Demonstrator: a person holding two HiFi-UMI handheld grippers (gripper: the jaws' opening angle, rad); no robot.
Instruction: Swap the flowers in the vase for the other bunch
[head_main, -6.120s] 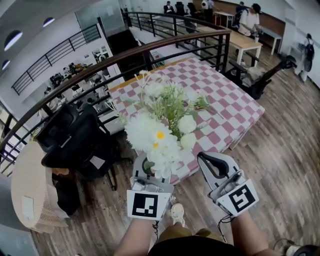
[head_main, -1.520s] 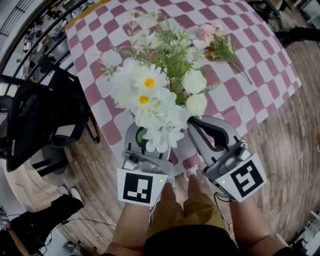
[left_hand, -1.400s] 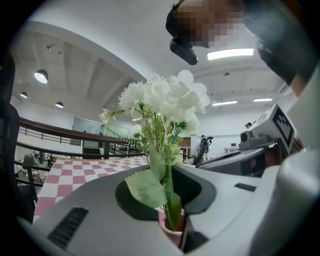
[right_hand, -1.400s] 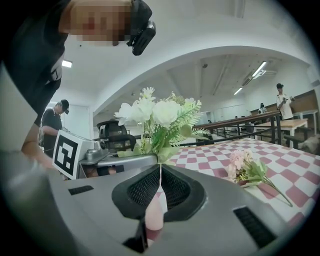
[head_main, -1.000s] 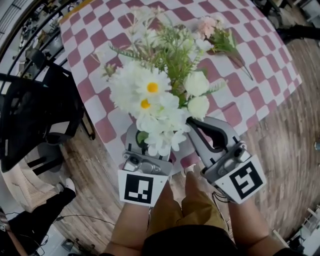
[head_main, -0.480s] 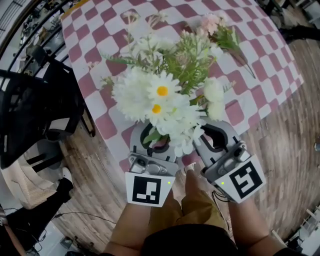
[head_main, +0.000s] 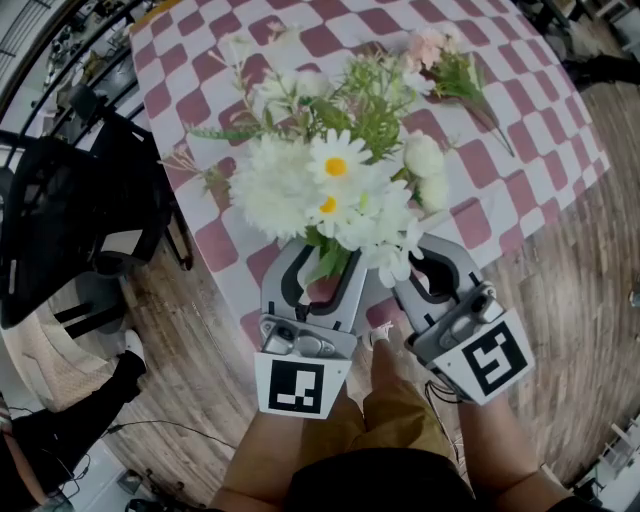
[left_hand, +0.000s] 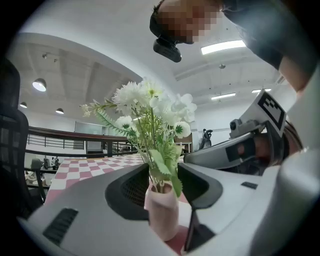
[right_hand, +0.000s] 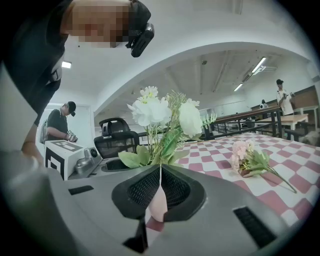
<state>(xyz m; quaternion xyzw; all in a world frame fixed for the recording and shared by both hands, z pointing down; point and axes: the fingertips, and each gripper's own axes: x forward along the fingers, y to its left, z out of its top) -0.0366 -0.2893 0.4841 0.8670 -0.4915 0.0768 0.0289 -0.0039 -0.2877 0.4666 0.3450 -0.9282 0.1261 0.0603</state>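
A pink vase with a bunch of white flowers stands on the checkered table near its front edge. My left gripper has a jaw on each side of the vase. The jaws are opening, with a gap between each pad and the vase in the left gripper view. My right gripper hangs just right of the vase, shut and holding nothing; the right gripper view shows the vase beyond its closed tips. The other bunch, pink flowers, lies on the table's far right part.
A black office chair stands on the wooden floor left of the table. A dark railing runs behind it. A person stands in the background of the right gripper view.
The left jaws have spread apart off the vase, which now stands on the table near its front edge. The flowers shifted slightly right. The right gripper has kept still and shut.
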